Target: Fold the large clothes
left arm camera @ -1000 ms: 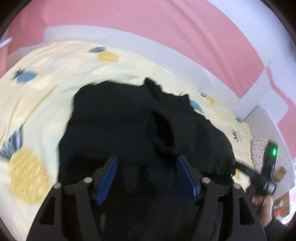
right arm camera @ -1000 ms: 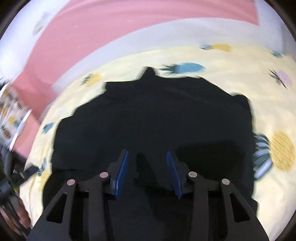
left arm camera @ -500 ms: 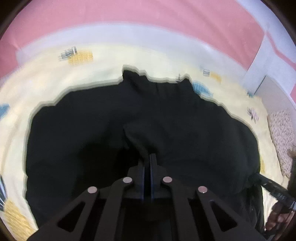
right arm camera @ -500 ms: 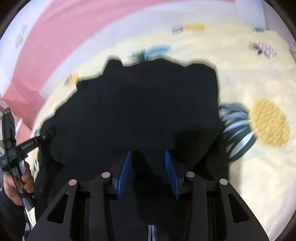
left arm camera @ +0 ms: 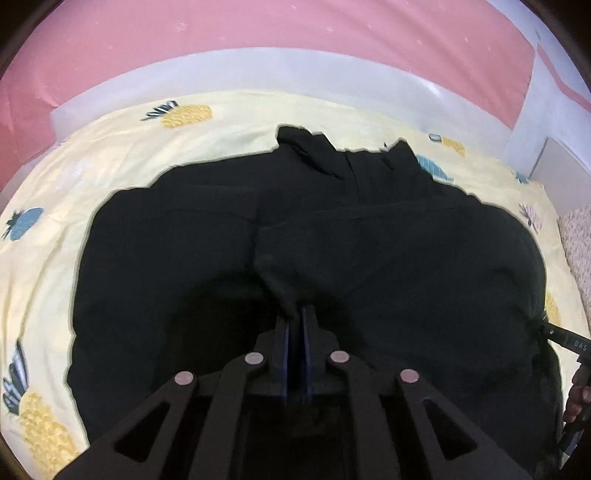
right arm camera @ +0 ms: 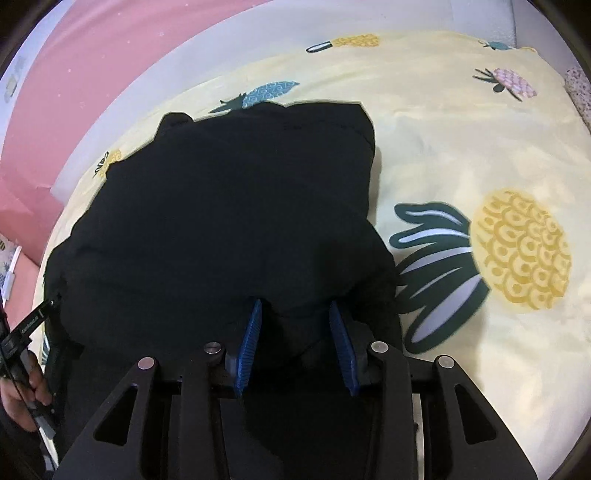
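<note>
A large black garment lies spread on a yellow pineapple-print bed sheet. My left gripper is shut on a pinched ridge of the black cloth near its front edge. In the right wrist view the same garment fills the left and middle. My right gripper is open, and a bulge of black cloth sits between its blue pads without being clamped. The right gripper's tip also shows at the right edge of the left wrist view.
A white bed frame and a pink wall run behind the bed. Bare sheet with a big yellow pineapple lies right of the garment. A speckled rug lies off the bed at the right.
My left gripper went from wide open to shut on the black cloth. My right gripper stayed open and moved toward the garment's right edge, with cloth now bunched between its pads.
</note>
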`<state>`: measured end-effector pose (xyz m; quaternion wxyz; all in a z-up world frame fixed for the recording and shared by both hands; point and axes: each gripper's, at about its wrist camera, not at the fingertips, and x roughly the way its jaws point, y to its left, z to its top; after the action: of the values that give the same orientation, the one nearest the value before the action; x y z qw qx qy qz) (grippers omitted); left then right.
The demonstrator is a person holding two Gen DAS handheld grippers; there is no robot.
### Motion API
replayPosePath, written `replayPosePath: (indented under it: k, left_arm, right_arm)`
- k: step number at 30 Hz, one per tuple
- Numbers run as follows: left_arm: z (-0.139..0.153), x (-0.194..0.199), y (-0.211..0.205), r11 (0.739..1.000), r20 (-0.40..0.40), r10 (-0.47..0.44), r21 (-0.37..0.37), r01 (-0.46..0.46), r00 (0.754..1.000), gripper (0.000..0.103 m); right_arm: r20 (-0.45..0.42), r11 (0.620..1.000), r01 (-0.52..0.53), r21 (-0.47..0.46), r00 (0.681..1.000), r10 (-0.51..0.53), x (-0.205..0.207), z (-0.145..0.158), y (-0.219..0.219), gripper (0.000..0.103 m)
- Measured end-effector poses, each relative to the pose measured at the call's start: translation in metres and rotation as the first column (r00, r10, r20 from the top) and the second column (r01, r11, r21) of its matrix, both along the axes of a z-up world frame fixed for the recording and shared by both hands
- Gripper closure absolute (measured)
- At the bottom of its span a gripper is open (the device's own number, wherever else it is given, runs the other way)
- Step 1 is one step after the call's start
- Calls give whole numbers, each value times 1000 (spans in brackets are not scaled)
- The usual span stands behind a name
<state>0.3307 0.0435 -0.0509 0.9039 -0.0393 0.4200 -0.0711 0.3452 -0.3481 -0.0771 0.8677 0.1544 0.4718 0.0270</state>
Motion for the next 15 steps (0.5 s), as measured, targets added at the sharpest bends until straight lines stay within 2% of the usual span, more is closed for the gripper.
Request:
replayPosePath:
  k: [3, 5, 7, 9, 11, 12, 15]
  left_arm:
    - [20, -12, 17, 998, 51, 62, -17, -61, 997, 92]
    - [33, -11, 24, 996, 82, 90, -31, -88, 993, 92]
    - [44, -5, 18, 995, 96, 81, -58, -76, 992, 92]
    - [48, 9, -1, 999, 116, 37, -32, -33, 993, 92]
    - [41, 28, -23, 1000, 114, -14, 14, 12, 993, 92]
    - [33, 37, -30, 999, 94, -25, 37, 21, 995, 92]
    - [-10, 66, -40, 993, -6, -18, 118, 18, 1000, 92]
  right_arm:
    - [100, 1000, 4, 2, 995, -4, -7, 29, -7, 65]
    - [130, 1000, 15, -3, 991, -15, -4, 40, -12, 65]
    - [134, 1000, 16, -16, 991, -14, 14, 45, -12, 65]
    - [136, 999, 7, -37, 991, -2, 28, 45, -10, 65]
    - [126, 999, -6, -38, 992, 11, 48, 40, 1, 66]
    - [113, 999, -9, -48, 993, 14, 63, 36, 8, 66]
    - [65, 997, -12, -82, 998, 18, 72, 13, 14, 66]
